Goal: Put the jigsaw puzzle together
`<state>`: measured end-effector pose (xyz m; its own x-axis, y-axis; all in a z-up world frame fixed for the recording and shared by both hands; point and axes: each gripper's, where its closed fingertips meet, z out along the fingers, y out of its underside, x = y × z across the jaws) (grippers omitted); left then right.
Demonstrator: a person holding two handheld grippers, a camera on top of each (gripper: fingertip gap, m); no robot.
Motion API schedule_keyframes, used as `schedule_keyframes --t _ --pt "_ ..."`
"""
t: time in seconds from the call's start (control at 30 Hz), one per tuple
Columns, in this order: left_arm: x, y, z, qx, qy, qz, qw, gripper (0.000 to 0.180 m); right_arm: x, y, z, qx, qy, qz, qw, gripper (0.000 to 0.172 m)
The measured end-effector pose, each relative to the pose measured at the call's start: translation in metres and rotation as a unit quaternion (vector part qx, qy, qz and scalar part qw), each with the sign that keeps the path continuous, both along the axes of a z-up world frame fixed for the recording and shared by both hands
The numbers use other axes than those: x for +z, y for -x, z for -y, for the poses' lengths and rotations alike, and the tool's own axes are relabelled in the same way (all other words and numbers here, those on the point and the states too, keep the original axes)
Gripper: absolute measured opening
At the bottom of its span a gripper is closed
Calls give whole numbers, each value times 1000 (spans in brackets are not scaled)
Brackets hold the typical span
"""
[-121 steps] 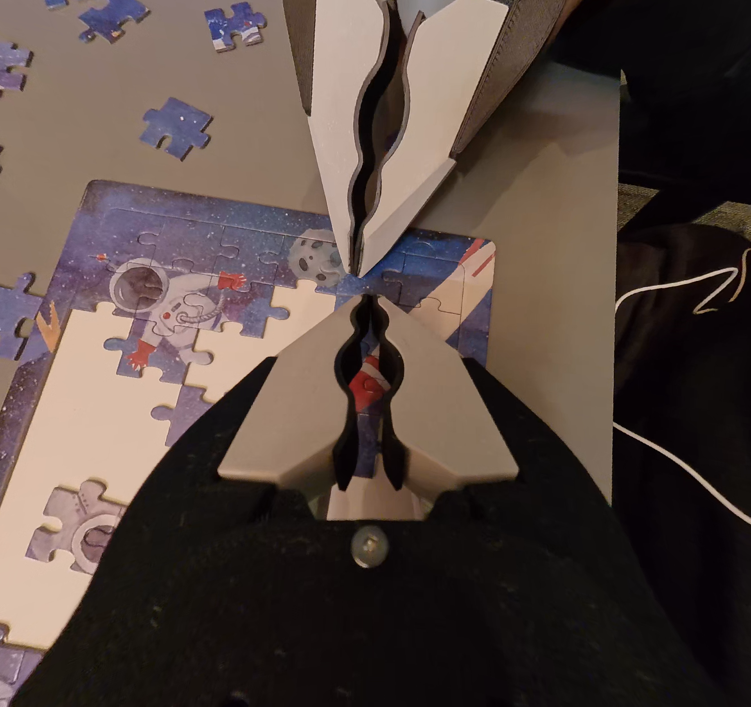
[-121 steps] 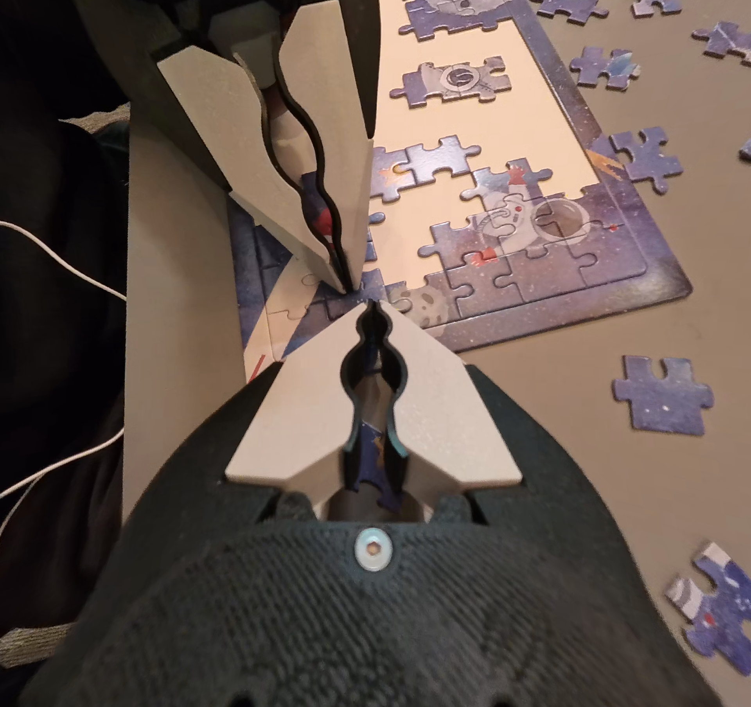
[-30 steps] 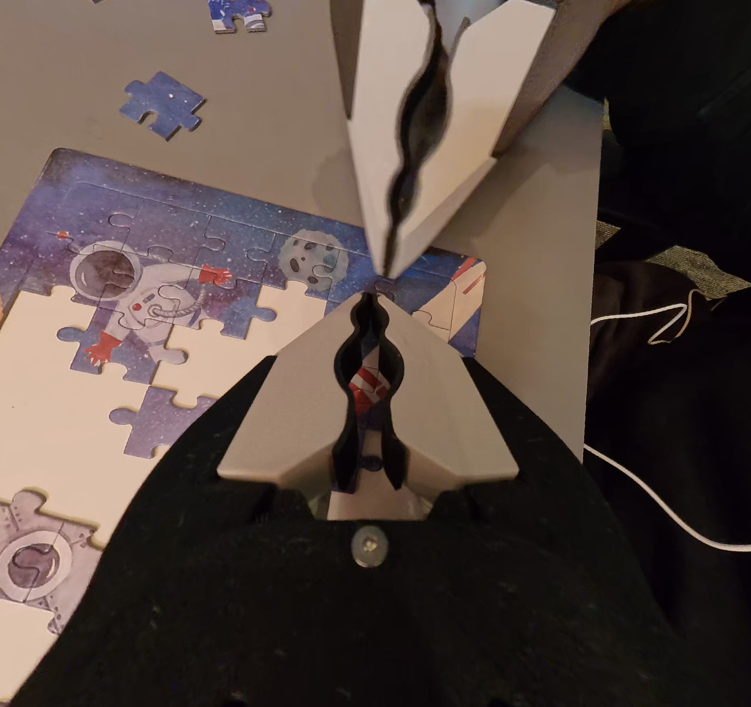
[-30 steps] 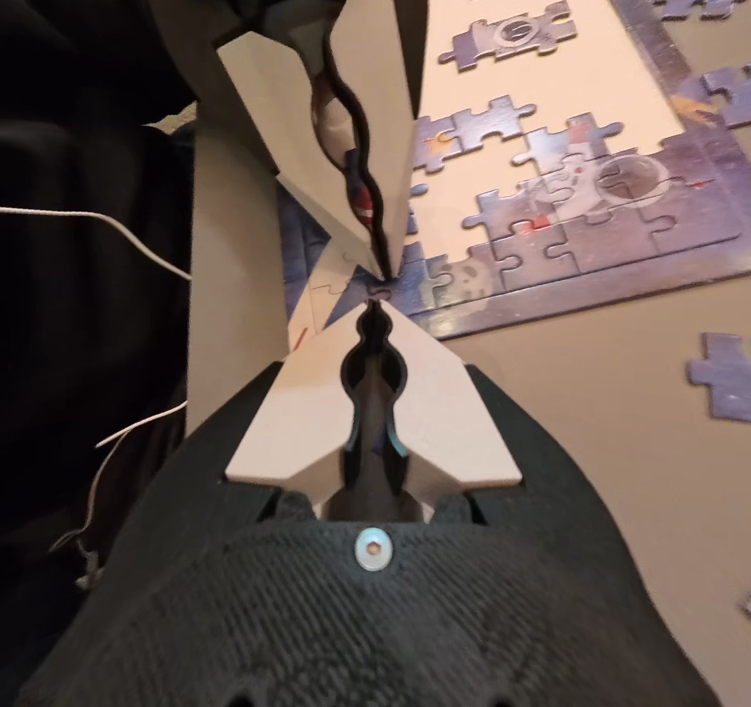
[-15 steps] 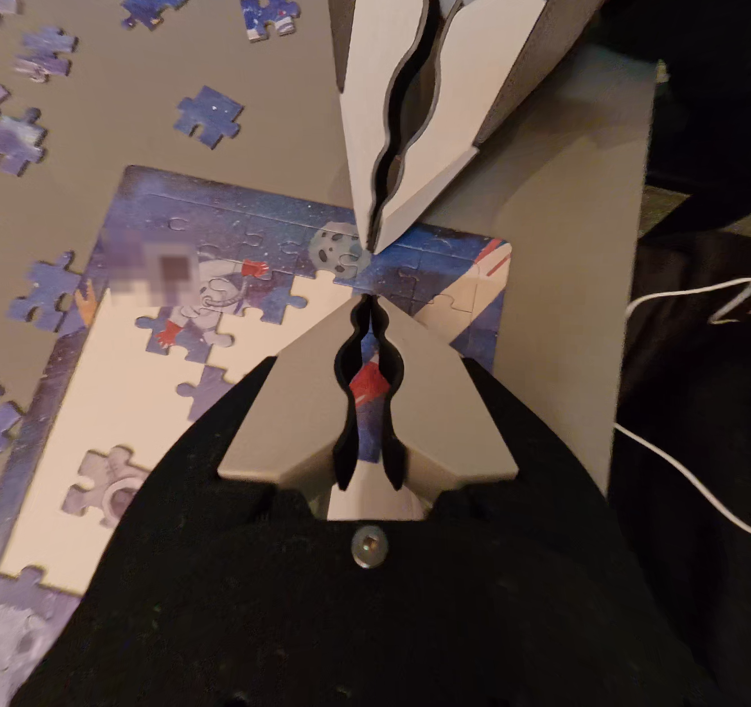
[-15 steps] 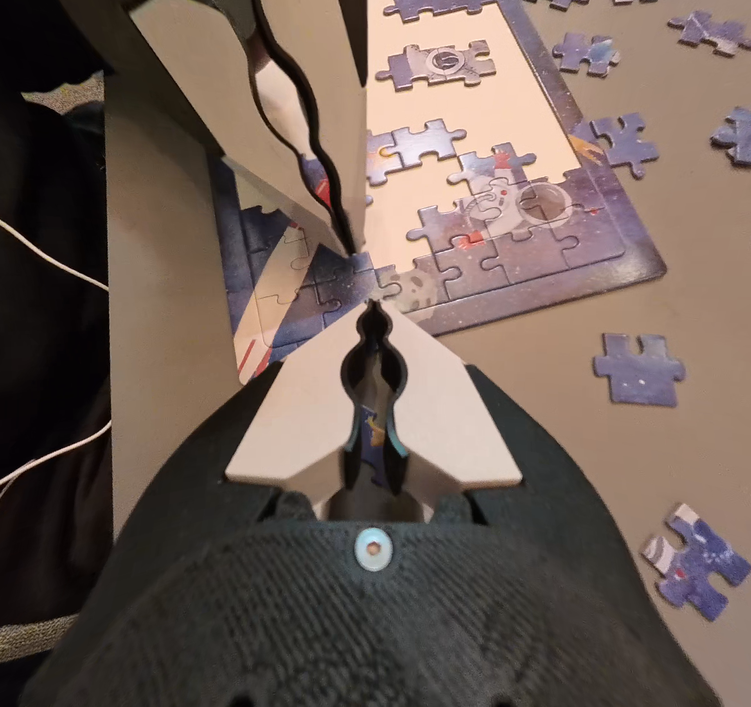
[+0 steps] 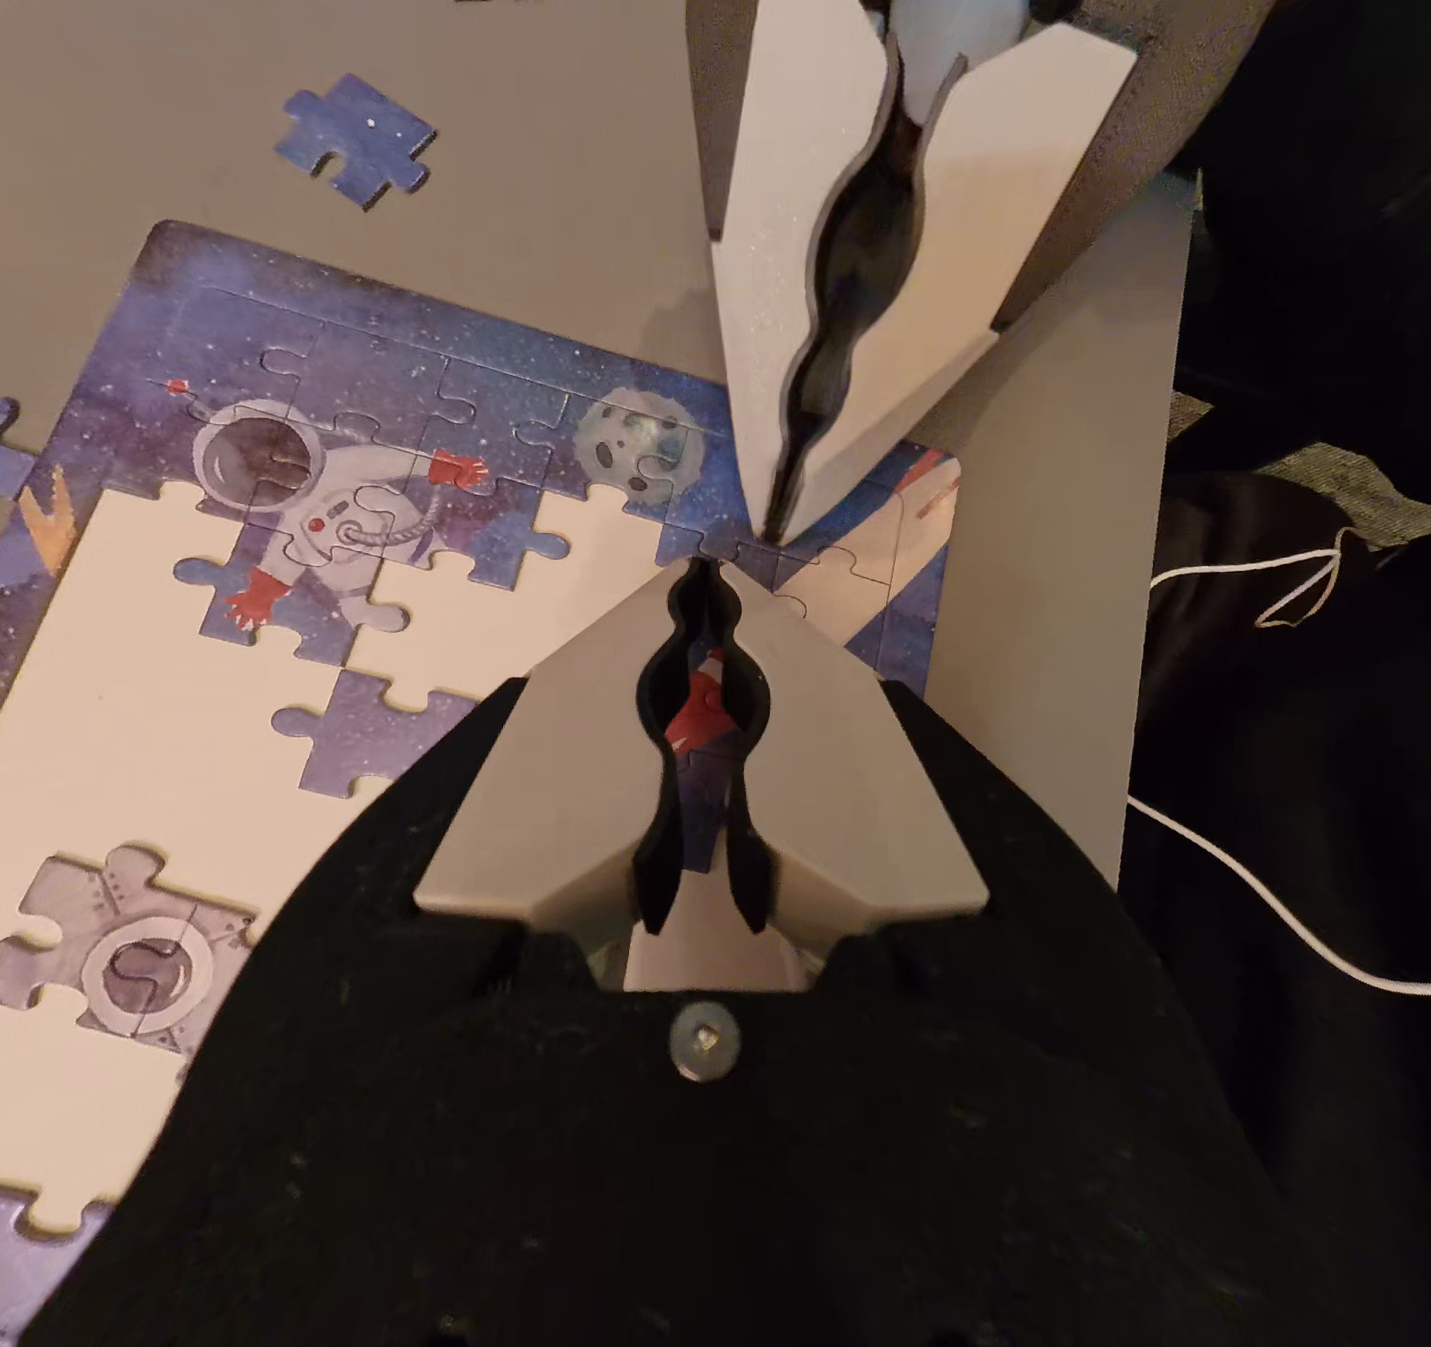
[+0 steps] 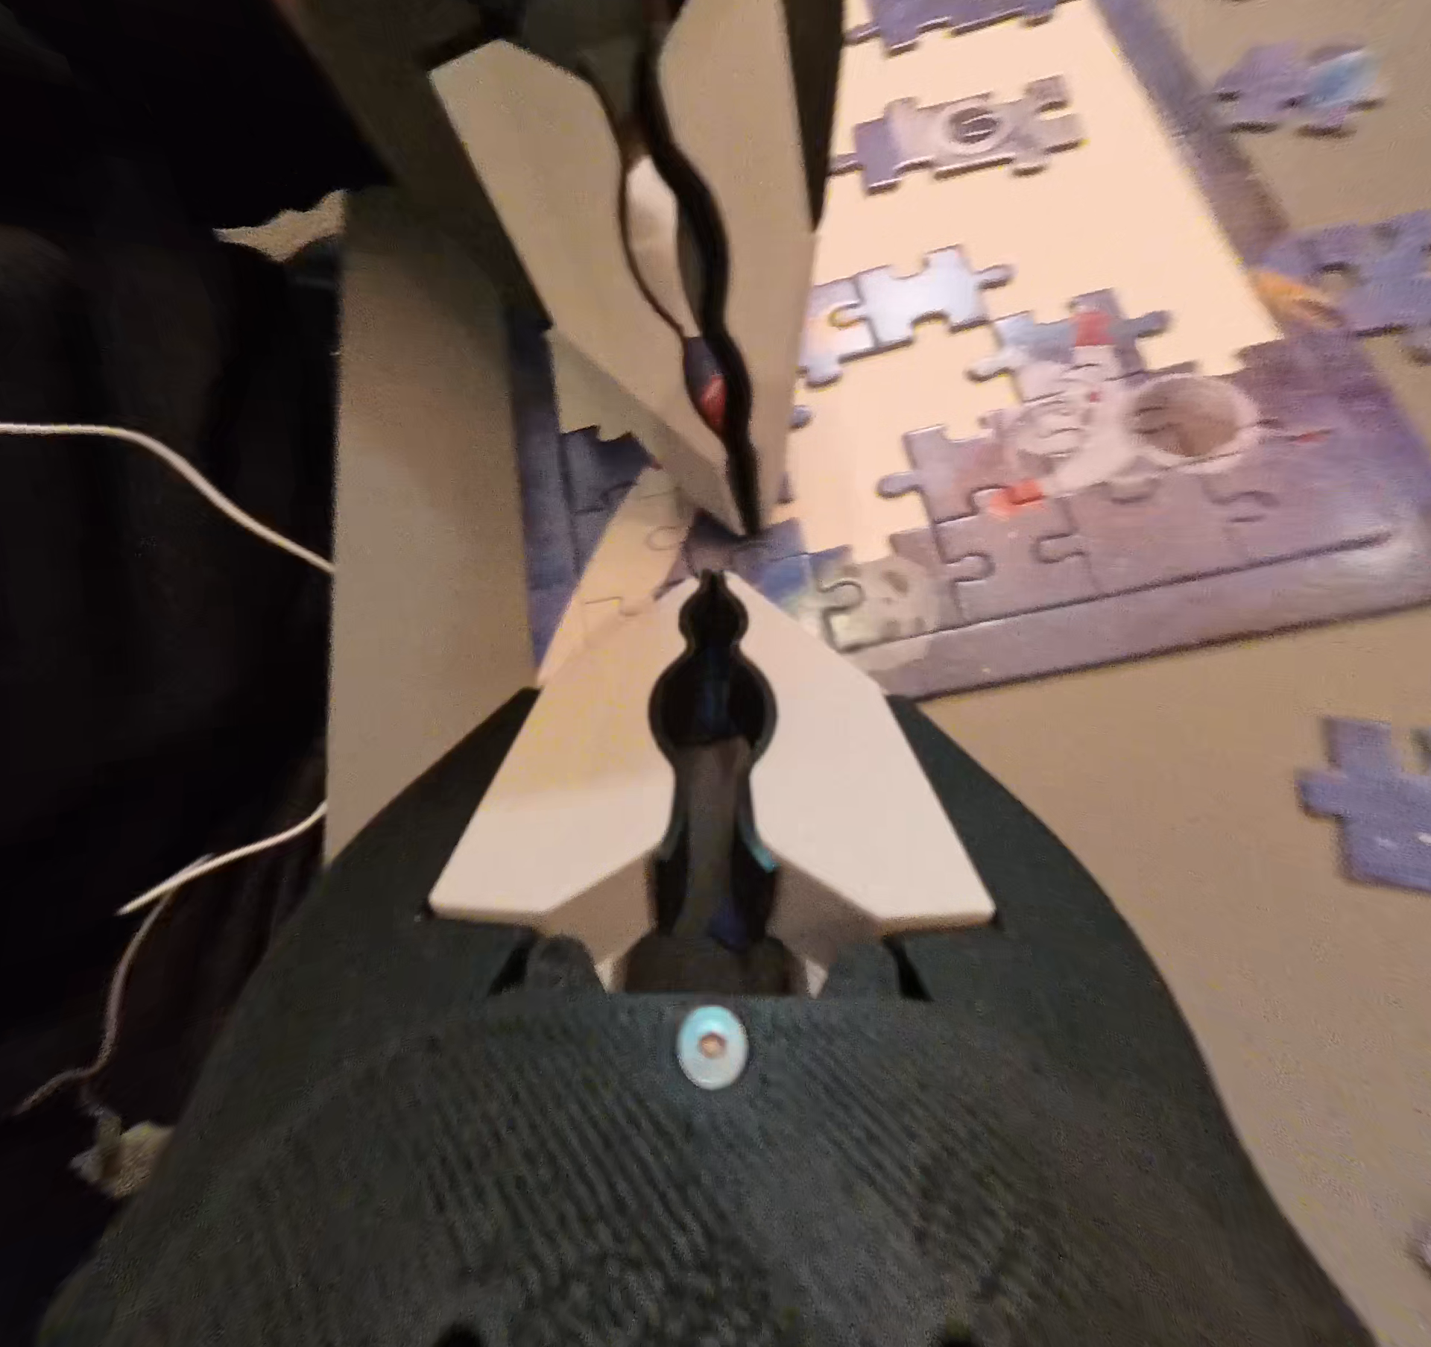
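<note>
two closed, empty tips, left hand-held gripper (image 7: 703,565) and right hand-held gripper (image 7: 777,531), meet over the thin, light, stiff-looking puzzle pieces (image 7: 743,558), probably best pressed flat or pinched by an edge.

Each claw has two pale grey wedge-shaped fingers (image 7: 573,783) lined with black wavy-edged pads (image 7: 658,698), set in a black textured body (image 7: 697,1170) with one silver screw (image 7: 703,1040) at its middle. Dark clothing (image 7: 1301,690) carries a white cord (image 7: 1270,922).
</note>
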<state>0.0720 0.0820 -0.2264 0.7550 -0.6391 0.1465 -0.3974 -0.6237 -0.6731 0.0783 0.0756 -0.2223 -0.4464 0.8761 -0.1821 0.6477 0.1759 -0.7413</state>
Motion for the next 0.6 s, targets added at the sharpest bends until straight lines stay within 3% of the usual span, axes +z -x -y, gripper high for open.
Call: schedule_keyframes --t 0.2,0.33,0.4,0.53,0.6 --pt "0 0 0 2 4 5 1000 0 0 21 -48 -119 -93 -39 988 0" --pt "0 0 0 3 4 5 1000 0 0 -6 2 4 15 9 1000 0" --pt "0 0 0 3 4 7 1000 0 0 -6 0 2 5 5 1000 0" --pt "0 0 0 2 1 1 1000 0 0 17 -55 -132 -95 -35 986 0" --pt "0 0 0 3 1 0 1000 0 0 16 -59 -144 -90 -33 985 0"
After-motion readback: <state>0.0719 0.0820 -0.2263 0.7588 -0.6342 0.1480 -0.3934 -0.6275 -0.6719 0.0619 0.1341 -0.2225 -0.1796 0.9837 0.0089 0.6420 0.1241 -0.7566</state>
